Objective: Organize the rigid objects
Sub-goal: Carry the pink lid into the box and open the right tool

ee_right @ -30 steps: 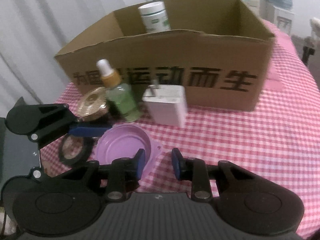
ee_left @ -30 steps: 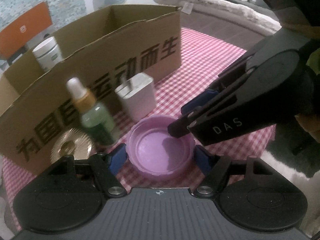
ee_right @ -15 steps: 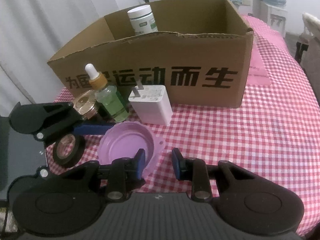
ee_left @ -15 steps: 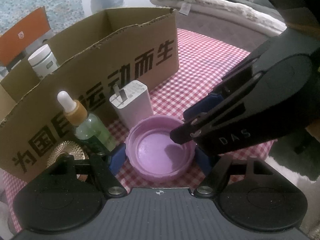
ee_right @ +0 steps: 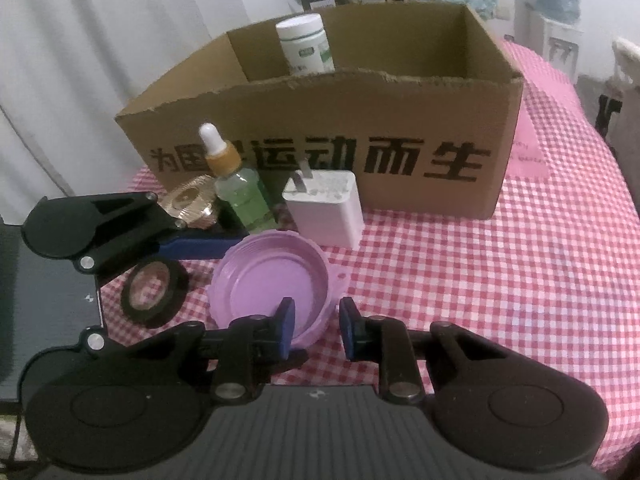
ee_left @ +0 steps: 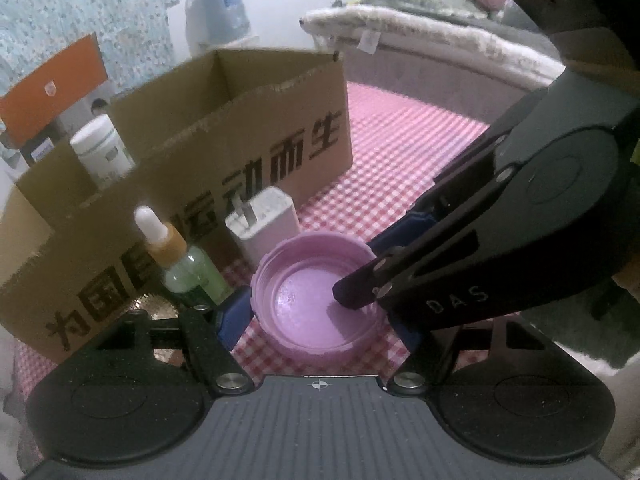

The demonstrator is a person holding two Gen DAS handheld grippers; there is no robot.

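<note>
Cardboard box [ee_right: 420,128] on the checked cloth [ee_right: 500,280], holding one white jar [ee_right: 306,46]. Before it stand a dropper bottle [ee_right: 240,188] and charger [ee_right: 326,208]. Left gripper [ee_left: 316,320] clasps the purple lid [ee_right: 268,284] across its width; right gripper [ee_right: 316,330] straddles its rim, slightly parted.

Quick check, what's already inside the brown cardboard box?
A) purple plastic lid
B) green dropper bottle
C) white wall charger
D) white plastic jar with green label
D: the white plastic jar with green label stands inside the brown cardboard box, showing above its front wall; the green dropper bottle, white wall charger and purple plastic lid all sit on the checked cloth in front of it.
</note>
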